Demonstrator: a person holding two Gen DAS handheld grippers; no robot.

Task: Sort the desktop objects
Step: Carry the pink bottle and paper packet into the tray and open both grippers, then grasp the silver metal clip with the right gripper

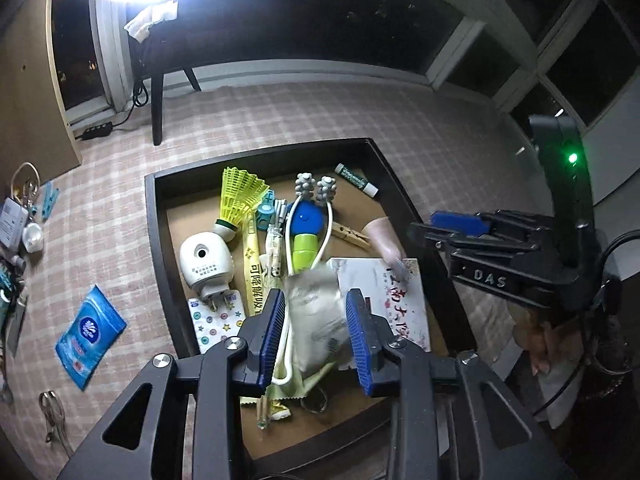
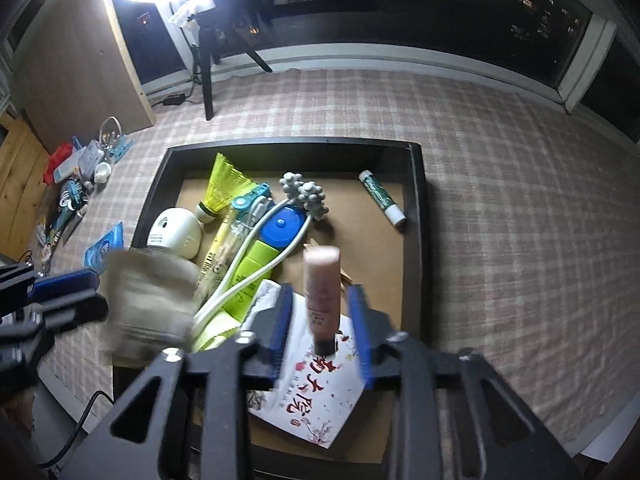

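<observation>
Sorting well along: dark tray (image 1: 160,216) already crowded with shuttlecock (image 1: 236,196), massager (image 1: 306,224), white plug-in unit (image 1: 206,258), card (image 1: 394,300).

Left tongs (image 1: 316,336) part open over tray, pale packet (image 1: 316,312) loose between pads. Right tongs (image 2: 322,336) part open, pink tube (image 2: 320,292) between, untouched.

Left to sort: blue tissue pack (image 1: 88,334) and small clutter, beside tray on desk (image 1: 400,120). Crowded tray leaves little landing room.

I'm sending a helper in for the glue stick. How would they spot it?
Find the dark-rimmed tray on the checked cloth. In its far right corner, apart from the clutter, lies the glue stick: a slim green tube with white ends, alone on bare brown board.
</observation>
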